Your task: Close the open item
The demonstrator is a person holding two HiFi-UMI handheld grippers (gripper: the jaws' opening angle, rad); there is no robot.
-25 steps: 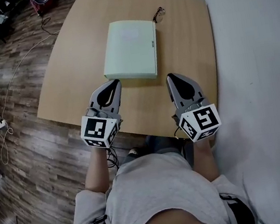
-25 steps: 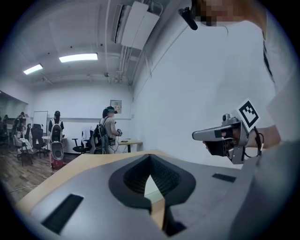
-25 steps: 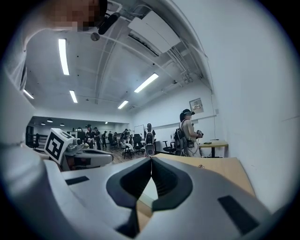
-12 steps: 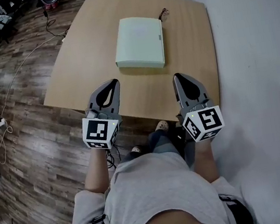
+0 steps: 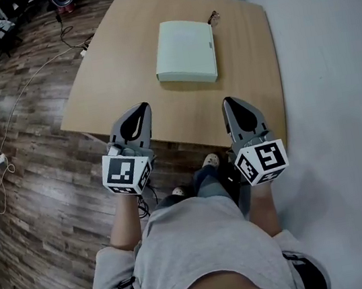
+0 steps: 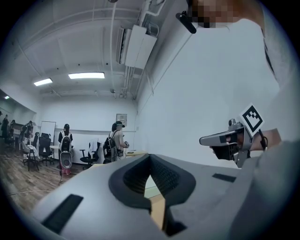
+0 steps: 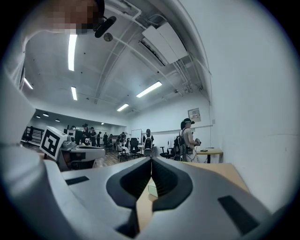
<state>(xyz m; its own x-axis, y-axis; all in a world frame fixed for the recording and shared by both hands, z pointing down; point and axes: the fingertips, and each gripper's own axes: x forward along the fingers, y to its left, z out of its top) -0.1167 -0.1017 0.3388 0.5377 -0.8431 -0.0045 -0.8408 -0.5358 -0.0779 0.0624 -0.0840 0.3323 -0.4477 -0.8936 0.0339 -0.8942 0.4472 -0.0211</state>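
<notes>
A pale green box (image 5: 185, 51) lies flat with its lid down on the wooden table (image 5: 117, 82), toward the far right. My left gripper (image 5: 141, 107) hovers at the table's near edge, well short of the box, jaws shut and empty. My right gripper (image 5: 227, 101) is level with it on the right, also shut with nothing between its jaws. In the left gripper view the jaw tips (image 6: 150, 157) meet, and the right gripper (image 6: 206, 139) shows off to the side. In the right gripper view a sliver of the box (image 7: 152, 190) shows below the closed tips (image 7: 151, 160).
A small dark object (image 5: 215, 16) lies just behind the box. A white wall (image 5: 334, 82) runs along the table's right side. Cables (image 5: 28, 83) trail over the wooden floor on the left. Several people and office chairs (image 6: 108, 145) stand far off.
Both grippers have drawn back from the box toward the table's near edge, and the box now looks smaller and farther away. Both stay shut.
</notes>
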